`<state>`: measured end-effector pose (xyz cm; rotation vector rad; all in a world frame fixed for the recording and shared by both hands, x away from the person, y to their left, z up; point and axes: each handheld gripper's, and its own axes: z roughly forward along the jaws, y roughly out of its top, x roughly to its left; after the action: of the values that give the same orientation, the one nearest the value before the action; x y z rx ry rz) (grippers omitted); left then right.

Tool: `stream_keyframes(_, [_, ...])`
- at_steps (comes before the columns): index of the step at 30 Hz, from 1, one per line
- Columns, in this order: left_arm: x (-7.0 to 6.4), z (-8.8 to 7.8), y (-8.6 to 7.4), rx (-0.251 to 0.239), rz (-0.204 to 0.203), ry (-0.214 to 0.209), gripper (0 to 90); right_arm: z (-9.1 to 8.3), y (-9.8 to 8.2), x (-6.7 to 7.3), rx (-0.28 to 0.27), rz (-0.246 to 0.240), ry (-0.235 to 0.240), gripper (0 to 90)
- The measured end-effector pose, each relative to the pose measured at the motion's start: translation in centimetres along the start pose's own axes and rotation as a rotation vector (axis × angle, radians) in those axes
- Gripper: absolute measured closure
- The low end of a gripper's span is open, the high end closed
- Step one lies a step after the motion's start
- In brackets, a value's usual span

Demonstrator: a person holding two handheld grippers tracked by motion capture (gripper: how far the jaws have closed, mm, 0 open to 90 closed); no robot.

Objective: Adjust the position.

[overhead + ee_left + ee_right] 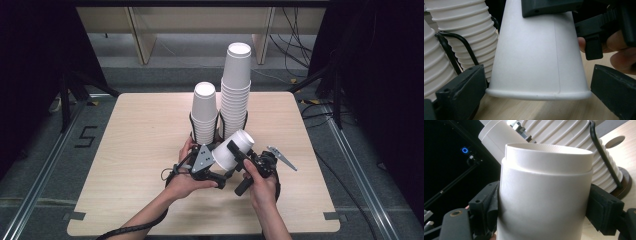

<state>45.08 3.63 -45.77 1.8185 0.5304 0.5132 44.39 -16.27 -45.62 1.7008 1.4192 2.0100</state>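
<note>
Here, near the front middle of the desk [135, 150], the right tongs [239, 152] are clamped on a white paper cup [231, 149], held tipped over with its base up and away from the person and its rim down toward the left. In the right gripper view the two black jaws press on either side of the cup [544, 202], and a second cup [549, 157] seems to sit nested in it, its end sticking out a little past the outer one. The left tongs [207, 165] sit just beside the cup's rim, with the grey plate [201, 158] on top facing the camera; in the left gripper view the jaws stand apart on either side of the cup [536, 57], close to its rim but not touching it. The same view shows the person's fingers [621, 55] and the right tongs [564, 5] gripping the cup higher up. Behind the hands two stacks of cups stand upside down in a black wire holder [218, 125]: a short stack [205, 112] on the left and a tall stack [235, 85] on the right, side by side. The left hand [187, 182] and right hand [262, 187] come in from the bottom edge.
</note>
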Motion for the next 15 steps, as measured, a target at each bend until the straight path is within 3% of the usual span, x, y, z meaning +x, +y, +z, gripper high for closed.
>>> stream_keyframes(5, [0.06, 0.17, -0.07, -0.004, 0.0, -0.002, 0.0, 0.04, -0.31, 0.21, 0.015, 0.042, 0.004, 21.3])
stream_keyframes(15, [0.11, 0.4, -0.1, 0.004, 0.008, -0.008, 2.5, 0.18, -0.6, 0.3, 0.015, 0.05, 0.015, 21.4])
